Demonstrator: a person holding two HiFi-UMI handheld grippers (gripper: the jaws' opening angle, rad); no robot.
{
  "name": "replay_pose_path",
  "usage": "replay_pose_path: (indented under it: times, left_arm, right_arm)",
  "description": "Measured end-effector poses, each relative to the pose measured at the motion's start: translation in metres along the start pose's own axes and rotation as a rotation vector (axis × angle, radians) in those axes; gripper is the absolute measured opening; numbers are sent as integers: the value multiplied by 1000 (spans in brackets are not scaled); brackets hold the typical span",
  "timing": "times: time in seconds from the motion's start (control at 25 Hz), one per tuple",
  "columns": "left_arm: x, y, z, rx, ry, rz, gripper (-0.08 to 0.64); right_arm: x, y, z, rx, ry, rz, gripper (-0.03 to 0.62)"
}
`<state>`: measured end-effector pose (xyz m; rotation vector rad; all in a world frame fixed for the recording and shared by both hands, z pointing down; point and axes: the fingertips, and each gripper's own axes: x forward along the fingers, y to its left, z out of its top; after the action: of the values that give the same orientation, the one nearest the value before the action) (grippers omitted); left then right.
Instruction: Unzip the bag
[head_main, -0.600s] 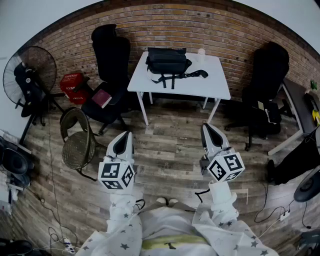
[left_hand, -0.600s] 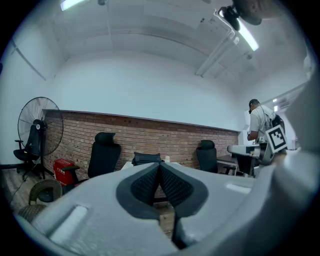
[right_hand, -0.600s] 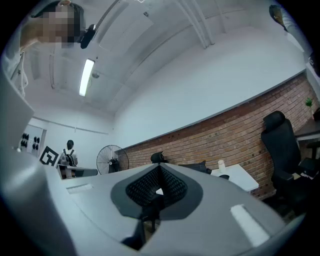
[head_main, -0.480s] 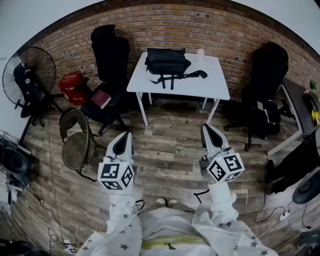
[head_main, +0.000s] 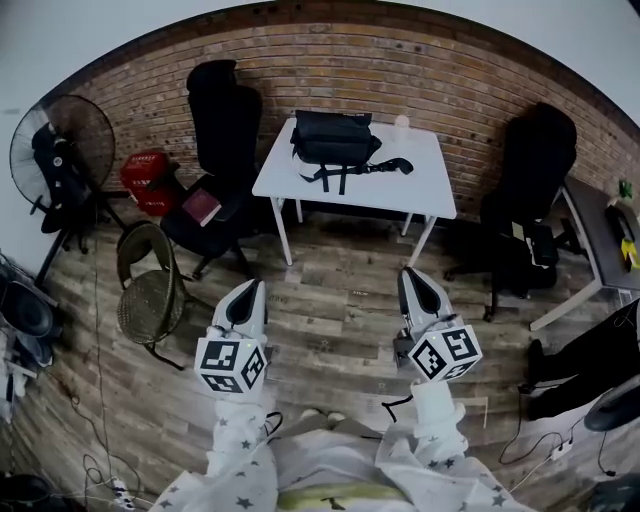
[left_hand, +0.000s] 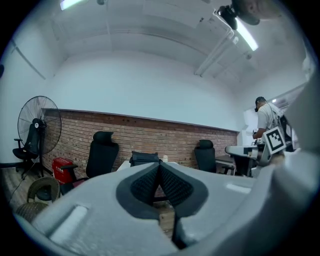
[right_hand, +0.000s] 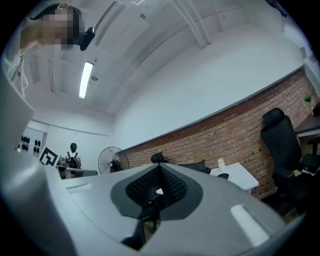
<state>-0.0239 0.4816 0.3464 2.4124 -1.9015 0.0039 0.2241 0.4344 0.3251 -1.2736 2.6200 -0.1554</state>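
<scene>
A black bag (head_main: 336, 138) with loose straps lies on a white table (head_main: 405, 190) against the brick wall, far ahead of me. Its top shows in the left gripper view as the black bag (left_hand: 144, 159) and in the right gripper view as the black bag (right_hand: 194, 167). My left gripper (head_main: 248, 291) and right gripper (head_main: 413, 285) are held over the wooden floor, well short of the table. Both are shut with nothing between the jaws. The zip is too far off to make out.
Black office chairs stand left (head_main: 222, 120) and right (head_main: 535, 150) of the table. A small white cup (head_main: 402, 124) sits at the table's back. A fan (head_main: 60, 150), a red box (head_main: 148, 172) and a wicker chair (head_main: 148, 290) are at the left. A desk (head_main: 600, 230) is at the right. Cables lie on the floor.
The view has shifted slightly: the table and bag sit a little nearer and the grippers a little lower in the head view. Both grippers stay shut and empty.
</scene>
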Motion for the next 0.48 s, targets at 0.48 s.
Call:
replay_pose_path:
  times: [0.48]
  left_arm:
    - [12, -3, -11, -7, 29, 20, -2]
  right_arm:
    - [17, -9, -15, 26, 23, 61, -11]
